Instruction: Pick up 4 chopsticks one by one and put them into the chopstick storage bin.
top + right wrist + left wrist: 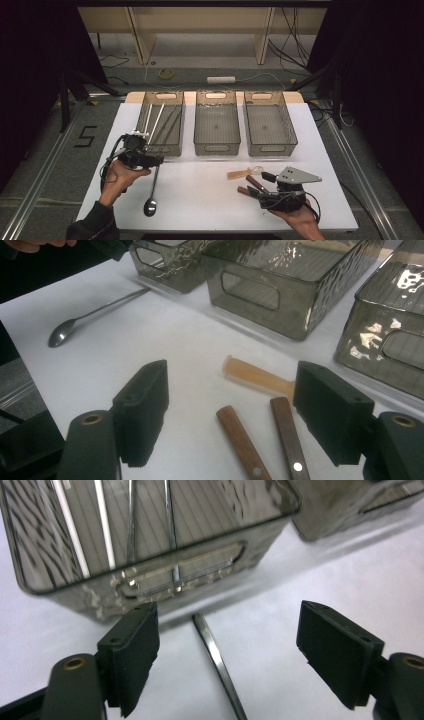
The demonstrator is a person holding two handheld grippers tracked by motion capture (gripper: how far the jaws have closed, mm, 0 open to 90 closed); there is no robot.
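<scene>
My left gripper [146, 136] hung w/ jaws wide, nothing between the pads, right at the near wall of the left bin [178, 125]; the spoon [151, 197] lay on the table [200, 200] just below it, handle tip near that wall. Risk, I judged: a low grab could nudge the handle under the bin or knock the wall. My right gripper [261, 182] sat open too, over the brown handles [265, 440], holding nothing.
</scene>
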